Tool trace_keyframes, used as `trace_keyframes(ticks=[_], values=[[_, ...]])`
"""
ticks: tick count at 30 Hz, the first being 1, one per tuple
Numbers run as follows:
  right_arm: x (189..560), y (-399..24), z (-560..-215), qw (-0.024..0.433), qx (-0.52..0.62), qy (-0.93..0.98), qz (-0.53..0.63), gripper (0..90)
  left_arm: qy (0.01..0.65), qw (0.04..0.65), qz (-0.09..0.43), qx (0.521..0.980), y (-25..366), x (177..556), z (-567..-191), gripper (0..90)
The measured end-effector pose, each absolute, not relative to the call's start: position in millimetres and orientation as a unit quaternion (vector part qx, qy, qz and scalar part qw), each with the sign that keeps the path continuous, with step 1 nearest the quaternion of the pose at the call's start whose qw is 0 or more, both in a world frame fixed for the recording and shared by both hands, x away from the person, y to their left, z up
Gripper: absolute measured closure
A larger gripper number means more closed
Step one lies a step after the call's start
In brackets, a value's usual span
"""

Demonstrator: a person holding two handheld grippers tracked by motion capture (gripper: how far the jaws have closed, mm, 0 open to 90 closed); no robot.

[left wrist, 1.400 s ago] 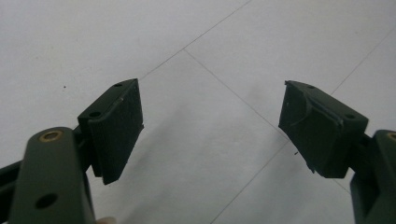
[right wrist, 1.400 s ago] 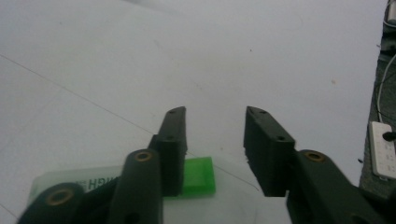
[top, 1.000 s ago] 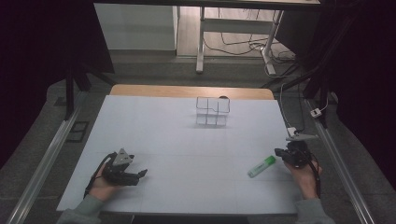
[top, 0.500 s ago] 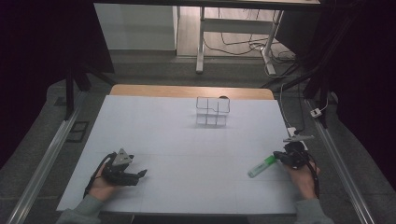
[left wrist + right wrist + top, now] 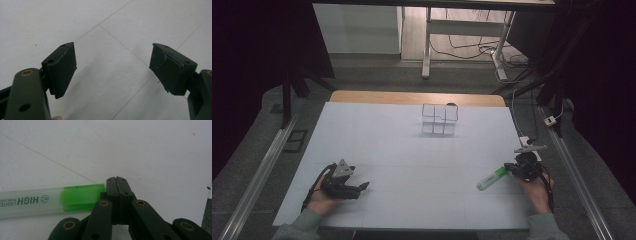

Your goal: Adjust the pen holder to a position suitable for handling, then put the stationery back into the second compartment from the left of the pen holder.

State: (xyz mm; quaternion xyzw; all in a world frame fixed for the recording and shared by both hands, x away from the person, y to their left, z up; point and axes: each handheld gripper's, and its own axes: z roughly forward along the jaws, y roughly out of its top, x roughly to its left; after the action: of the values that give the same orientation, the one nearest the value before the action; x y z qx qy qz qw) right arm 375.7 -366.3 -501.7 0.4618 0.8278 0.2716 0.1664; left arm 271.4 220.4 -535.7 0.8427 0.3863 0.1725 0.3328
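Observation:
A green highlighter lies on the white table at the near right. In the right gripper view the highlighter lies flat, its green cap end against the left side of my right gripper. That gripper's jaws are pressed together with nothing between them. In the high view the right gripper rests on the table just right of the pen, held by a hand. My left gripper rests at the near left, and in its own view the left gripper stands open over bare table.
A clear plastic organiser with several compartments stands at the far middle of the table. A wooden strip runs along the far edge. A white plug block and cables lie off the right edge.

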Motion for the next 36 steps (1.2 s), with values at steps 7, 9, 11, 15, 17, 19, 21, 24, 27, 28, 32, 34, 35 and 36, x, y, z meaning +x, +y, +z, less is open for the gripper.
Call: trace_keyframes(ticks=[7, 9, 11, 15, 17, 19, 21, 24, 27, 28, 32, 34, 35, 36], values=[[375, -366, -502, 0.166, 0.461, 0.828, 0.272, 89.3, 0.386, 0.332, 0.173, 0.843, 221, 271, -536, 21.5], [375, -366, -502, 0.165, 0.46, 0.829, 0.272, 89.2, 0.386, 0.332, 0.173, 0.843, 220, 271, -536, 21.5], [375, -365, -501, 0.164, 0.457, 0.831, 0.272, 89.3, 0.386, 0.332, 0.173, 0.843, 221, 271, -536, 21.5], [374, -362, -501, 0.159, 0.455, 0.833, 0.271, 89.3, 0.387, 0.332, 0.174, 0.843, 221, 271, -536, 21.6], [374, -361, -501, 0.159, 0.452, 0.835, 0.27, 89.3, 0.387, 0.332, 0.174, 0.843, 221, 271, -536, 21.5], [374, -358, -501, 0.155, 0.45, 0.837, 0.27, 89.3, 0.387, 0.332, 0.174, 0.843, 221, 271, -536, 21.5], [373, -356, -501, 0.154, 0.446, 0.84, 0.269, 89.3, 0.387, 0.333, 0.173, 0.842, 222, 271, -536, 21.5], [372, -352, -501, 0.15, 0.442, 0.843, 0.268, 89.3, 0.388, 0.332, 0.173, 0.842, 222, 271, -536, 21.5], [370, -347, -501, 0.146, 0.438, 0.846, 0.267, 89.3, 0.388, 0.332, 0.173, 0.842, 222, 271, -536, 21.6], [370, -347, -501, 0.145, 0.436, 0.847, 0.269, 89.3, 0.388, 0.332, 0.173, 0.842, 222, 271, -536, 21.6], [368, -341, -501, 0.139, 0.431, 0.85, 0.27, 89.3, 0.388, 0.331, 0.174, 0.842, 222, 271, -536, 21.6], [367, -338, -501, 0.136, 0.429, 0.852, 0.268, 89.3, 0.388, 0.33, 0.173, 0.843, 222, 272, -536, 21.5], [367, -337, -501, 0.135, 0.428, 0.852, 0.268, 89.3, 0.388, 0.33, 0.173, 0.843, 222, 272, -536, 21.5], [366, -336, -501, 0.133, 0.423, 0.855, 0.27, 89.3, 0.388, 0.33, 0.173, 0.843, 222, 272, -536, 21.5]])
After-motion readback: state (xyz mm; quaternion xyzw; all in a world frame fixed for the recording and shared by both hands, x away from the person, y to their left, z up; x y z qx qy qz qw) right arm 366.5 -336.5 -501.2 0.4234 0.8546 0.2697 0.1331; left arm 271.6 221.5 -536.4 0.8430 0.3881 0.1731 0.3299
